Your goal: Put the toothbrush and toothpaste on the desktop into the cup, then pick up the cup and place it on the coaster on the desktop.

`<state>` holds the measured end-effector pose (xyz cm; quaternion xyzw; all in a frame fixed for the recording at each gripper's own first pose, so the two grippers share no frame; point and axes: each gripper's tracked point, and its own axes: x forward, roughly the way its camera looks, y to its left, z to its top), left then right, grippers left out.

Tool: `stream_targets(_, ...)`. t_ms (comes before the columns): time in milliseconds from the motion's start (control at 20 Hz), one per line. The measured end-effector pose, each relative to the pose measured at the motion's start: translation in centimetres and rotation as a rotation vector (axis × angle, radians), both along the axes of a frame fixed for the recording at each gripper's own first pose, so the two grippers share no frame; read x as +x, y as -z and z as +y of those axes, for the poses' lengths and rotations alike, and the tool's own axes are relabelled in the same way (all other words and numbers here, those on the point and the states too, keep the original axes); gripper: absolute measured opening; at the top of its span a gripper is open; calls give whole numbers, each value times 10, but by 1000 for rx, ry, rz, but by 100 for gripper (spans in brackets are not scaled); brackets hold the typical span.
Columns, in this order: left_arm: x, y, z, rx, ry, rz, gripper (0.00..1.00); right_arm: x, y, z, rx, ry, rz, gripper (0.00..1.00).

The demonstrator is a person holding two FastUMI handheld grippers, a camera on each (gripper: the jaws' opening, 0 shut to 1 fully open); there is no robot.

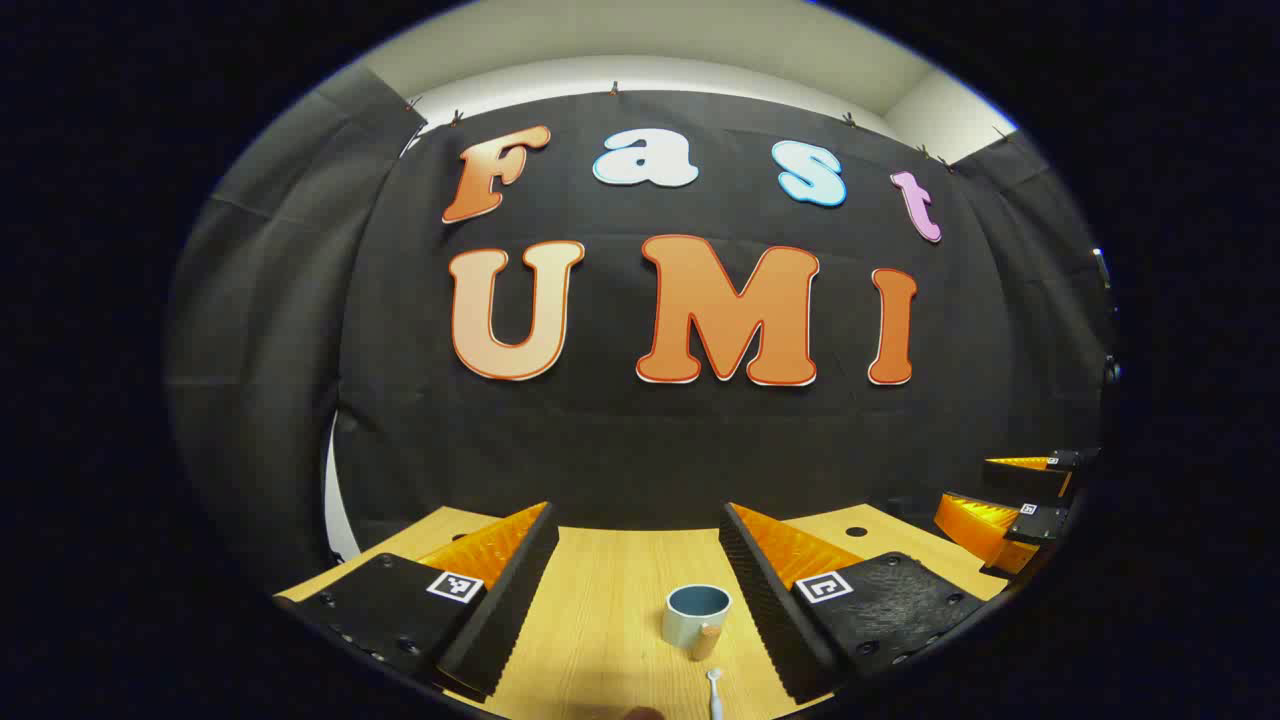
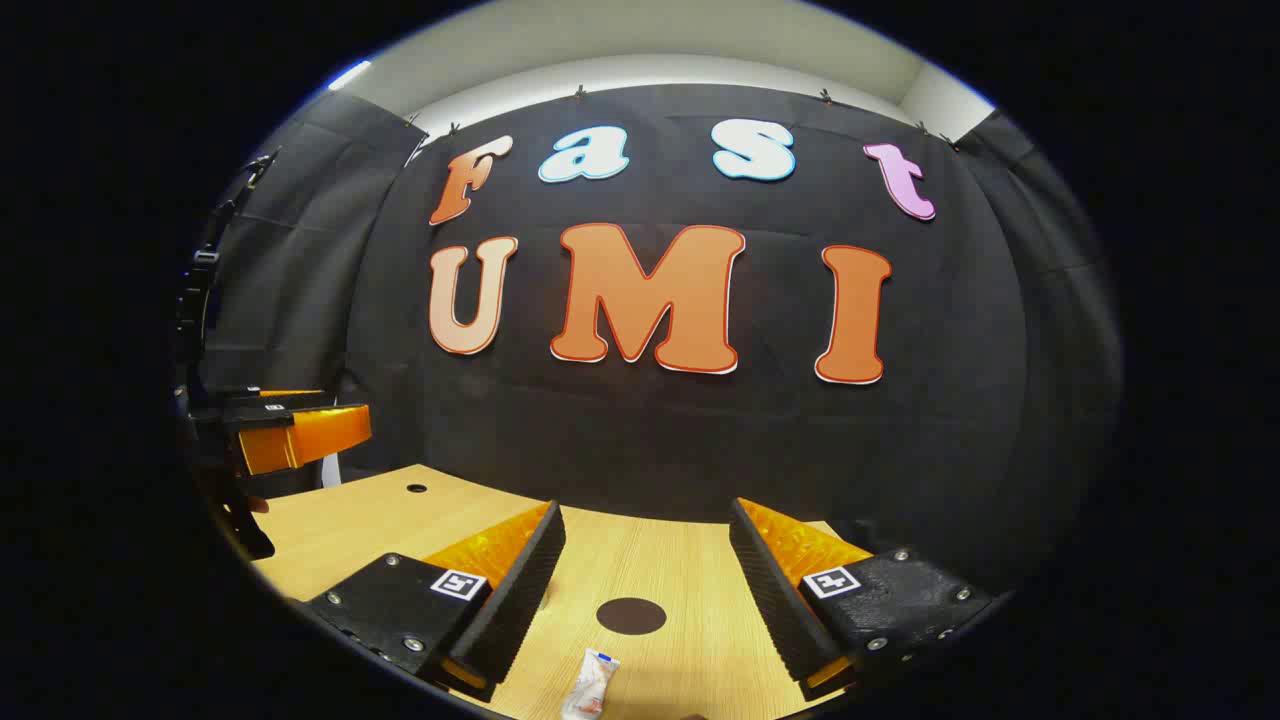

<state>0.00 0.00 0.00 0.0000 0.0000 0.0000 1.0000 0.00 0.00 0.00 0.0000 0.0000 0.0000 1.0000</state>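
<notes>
Blue-grey cup (image 1: 697,614) and toothbrush (image 1: 714,690): between wide-spread, empty left gripper (image 1: 640,590) fingers. Toothpaste (image 2: 590,684), coaster (image 2: 631,616): between right gripper (image 2: 648,590) fingers, likewise spread, empty.

Black cloth wall (image 1: 640,440), pale ceiling (image 2: 640,50), light wooden desktop (image 2: 690,580)

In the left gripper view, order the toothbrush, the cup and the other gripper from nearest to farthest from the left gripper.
1. toothbrush: on the desktop at the bottom edge, between the left gripper fingers.
2. cup: just beyond it, near the right-hand finger.
3. right gripper: farthest, off at the right edge.
</notes>
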Motion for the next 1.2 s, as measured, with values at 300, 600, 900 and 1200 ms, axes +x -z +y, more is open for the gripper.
stream_targets(300, 11, 1, -10, -2, -3, 2, 96, 7, 6, 0, -5, -20, 15, 99)
stream_targets(600, 22, -1, -29, 22, 31, -16, 97, 16, -2, 0, 2, -16, -9, 99)
stream_targets(900, 27, 2, -37, 50, 50, -25, 96, 24, 9, -1, -15, -16, 9, 99)
stream_targets(1200, 30, 50, -54, 123, 76, 136, 97, 26, 39, 11, -15, -63, 120, 99)
